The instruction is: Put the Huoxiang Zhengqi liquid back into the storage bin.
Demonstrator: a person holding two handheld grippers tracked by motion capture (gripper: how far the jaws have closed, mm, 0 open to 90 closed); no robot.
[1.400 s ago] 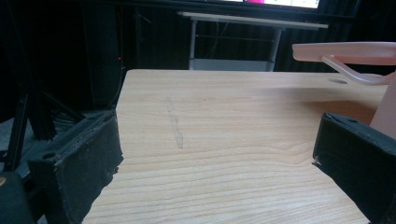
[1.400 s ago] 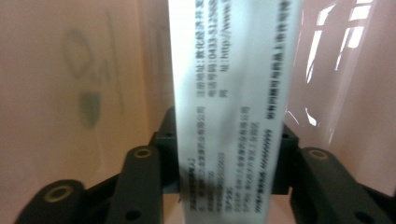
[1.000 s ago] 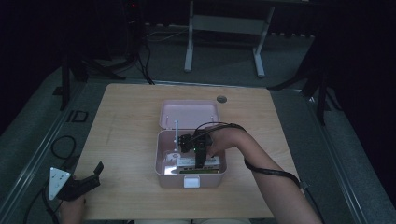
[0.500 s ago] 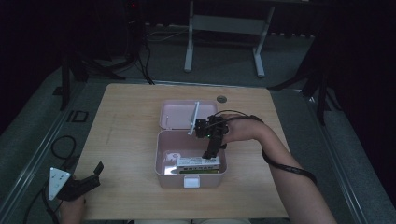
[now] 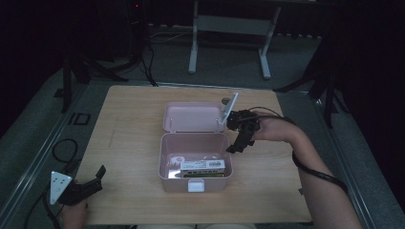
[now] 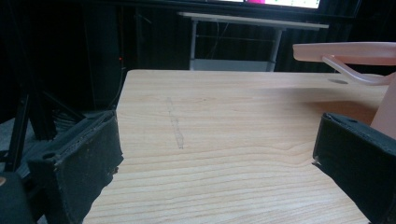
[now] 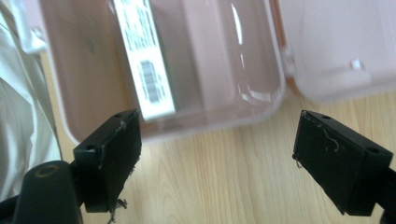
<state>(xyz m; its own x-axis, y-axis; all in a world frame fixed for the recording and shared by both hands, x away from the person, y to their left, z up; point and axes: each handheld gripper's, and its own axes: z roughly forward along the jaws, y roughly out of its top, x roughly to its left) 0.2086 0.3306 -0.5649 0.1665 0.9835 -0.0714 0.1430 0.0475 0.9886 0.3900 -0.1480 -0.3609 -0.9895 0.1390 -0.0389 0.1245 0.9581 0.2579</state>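
Progress is judged partial: a carton [image 5: 200, 167] is seen lying inside the open pink box [image 5: 196, 179] on the surface [image 5: 133, 124], the lid [image 5: 191, 117] is not yet closed, and both the right gripper [image 5: 237, 143] beside the box and the left gripper [image 5: 88, 183] at the near corner are held with jaws apart and empty.

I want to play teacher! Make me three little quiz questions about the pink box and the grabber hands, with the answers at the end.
1. True or false: the pink box has its lid shut.
2. What lies inside the box? A) a ball B) a small white labelled carton C) a spoon
3. Fill in: the left gripper sits near the table's front-left ______.

Key:
1. False. The lid is folded back flat on the table behind the box.
2. B. The carton lies along the box's near wall.
3. Corner. The right gripper, jaws open and empty, is just right of the box.
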